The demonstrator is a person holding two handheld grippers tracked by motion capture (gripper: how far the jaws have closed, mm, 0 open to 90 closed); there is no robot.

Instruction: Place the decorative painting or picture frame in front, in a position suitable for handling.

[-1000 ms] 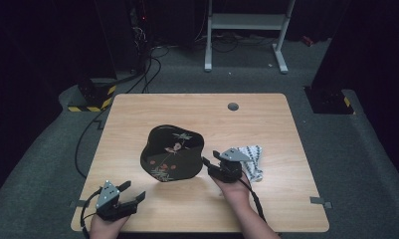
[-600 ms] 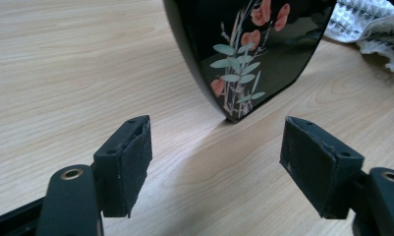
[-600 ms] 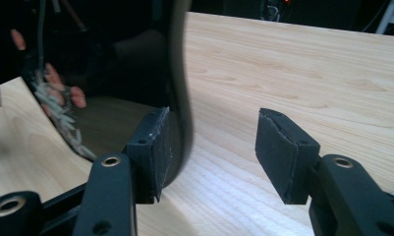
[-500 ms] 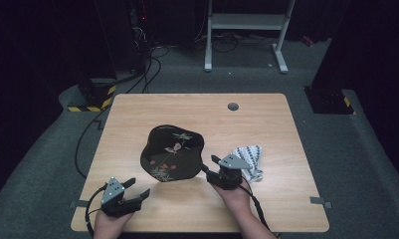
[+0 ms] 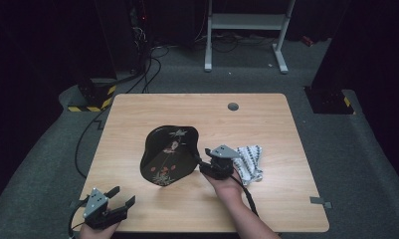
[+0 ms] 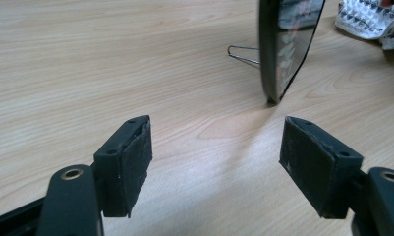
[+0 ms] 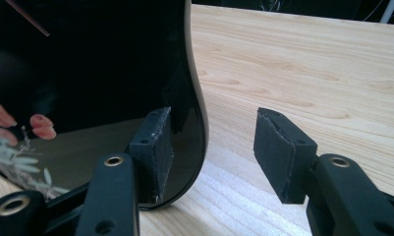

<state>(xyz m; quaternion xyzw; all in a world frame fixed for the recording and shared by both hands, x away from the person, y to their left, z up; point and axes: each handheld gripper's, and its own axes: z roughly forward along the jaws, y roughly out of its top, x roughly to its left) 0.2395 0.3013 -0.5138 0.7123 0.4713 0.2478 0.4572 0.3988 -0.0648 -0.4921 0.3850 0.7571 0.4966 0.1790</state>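
A black lacquered plate [image 5: 167,154] with a flower pattern stands upright on a wire stand [image 6: 241,54] in the middle of the table. My right gripper [image 5: 203,160] is at its right edge. In the right gripper view the plate's rim [image 7: 197,123] sits between the jaws of the right gripper [image 7: 214,142]. One pad [image 7: 155,147] lies close against the plate's face and the other stands off it. Those jaws have just been closing a little. My left gripper [image 5: 121,195] stands open with nothing in it near the front left corner, and in its own view [image 6: 214,157] it points at the plate [image 6: 288,39].
A white cloth with a dark dot pattern [image 5: 249,162] lies crumpled just right of the right hand, also seen as the cloth [image 6: 366,19] past the plate. A small grey cap [image 5: 233,106] is set in the wooden tabletop [image 5: 137,114] near the far edge. Cables run over the floor beyond.
The right gripper has shifted left against the plate's edge, and the plate looks slightly narrower. The left gripper has drifted left, toward the front edge.
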